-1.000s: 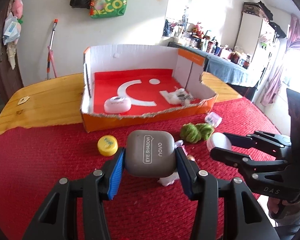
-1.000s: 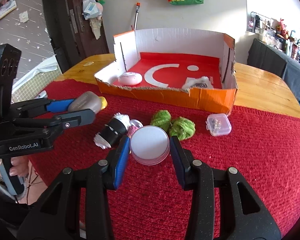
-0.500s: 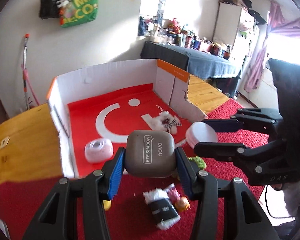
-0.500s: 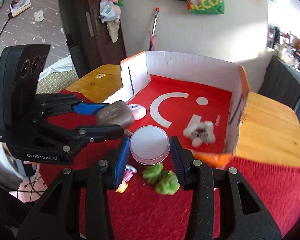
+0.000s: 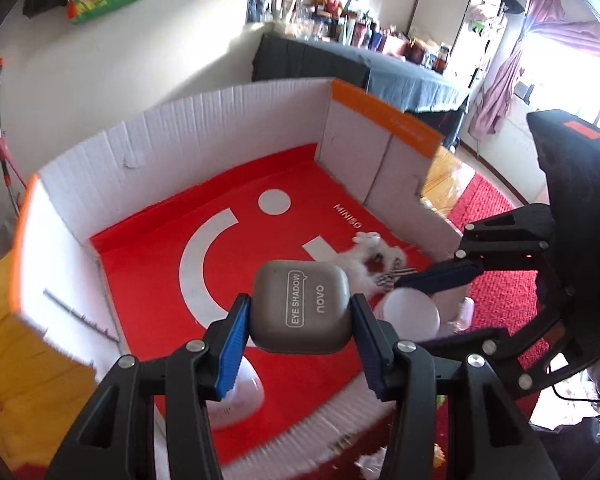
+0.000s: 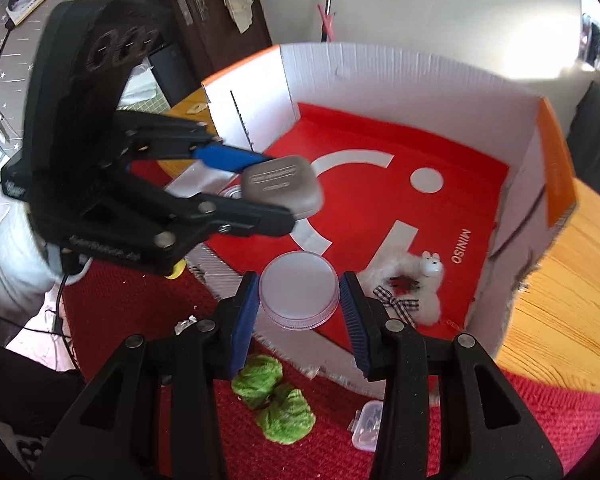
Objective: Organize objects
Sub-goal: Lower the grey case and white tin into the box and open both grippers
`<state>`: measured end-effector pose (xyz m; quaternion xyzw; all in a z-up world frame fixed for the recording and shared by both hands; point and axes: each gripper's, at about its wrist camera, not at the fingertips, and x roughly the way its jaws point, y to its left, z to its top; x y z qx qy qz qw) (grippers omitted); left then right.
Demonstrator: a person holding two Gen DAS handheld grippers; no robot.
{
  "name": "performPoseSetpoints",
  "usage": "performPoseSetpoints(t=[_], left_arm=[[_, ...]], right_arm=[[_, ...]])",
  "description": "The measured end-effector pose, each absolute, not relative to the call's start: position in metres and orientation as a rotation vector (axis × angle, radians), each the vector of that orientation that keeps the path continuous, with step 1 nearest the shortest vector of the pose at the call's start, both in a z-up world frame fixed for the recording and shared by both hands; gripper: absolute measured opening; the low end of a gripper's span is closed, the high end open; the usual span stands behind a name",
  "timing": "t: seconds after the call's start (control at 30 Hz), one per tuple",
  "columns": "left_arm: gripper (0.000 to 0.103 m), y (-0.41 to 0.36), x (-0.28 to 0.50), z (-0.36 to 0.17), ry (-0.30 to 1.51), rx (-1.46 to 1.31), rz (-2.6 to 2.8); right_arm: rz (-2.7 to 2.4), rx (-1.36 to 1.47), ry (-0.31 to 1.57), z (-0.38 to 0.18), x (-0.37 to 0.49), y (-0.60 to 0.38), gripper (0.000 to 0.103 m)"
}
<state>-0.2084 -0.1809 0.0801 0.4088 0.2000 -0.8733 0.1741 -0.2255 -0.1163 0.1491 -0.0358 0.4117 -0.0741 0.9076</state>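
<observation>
Both grippers have swung from above the red cloth to over the shallow red-floored cardboard box. The left gripper clamps the grey eye-shadow case; the right gripper pinches the round pale jar. Both seem airborne, release probably next.

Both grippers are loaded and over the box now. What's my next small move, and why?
Probably lower the left gripper and open it: its eye shadow case hangs above bare red box floor, apart from the fluffy toy. The right gripper holds the round jar.
</observation>
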Motion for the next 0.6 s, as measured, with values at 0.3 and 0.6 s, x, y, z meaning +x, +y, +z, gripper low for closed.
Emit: performPoseSetpoints(t=[0.3, 0.6], left_arm=[[0.052, -0.193, -0.228, 0.06, 0.585, 1.305, -2.52], [0.052, -0.197, -0.241, 0.048, 0.553, 1.425, -2.518]], right_arm=[[-0.134, -0.054, 0.93, 0.135, -0.207, -0.127, 0.039], [-0.134, -0.041, 0.985, 0.123, -0.203, -0.128, 0.04]])
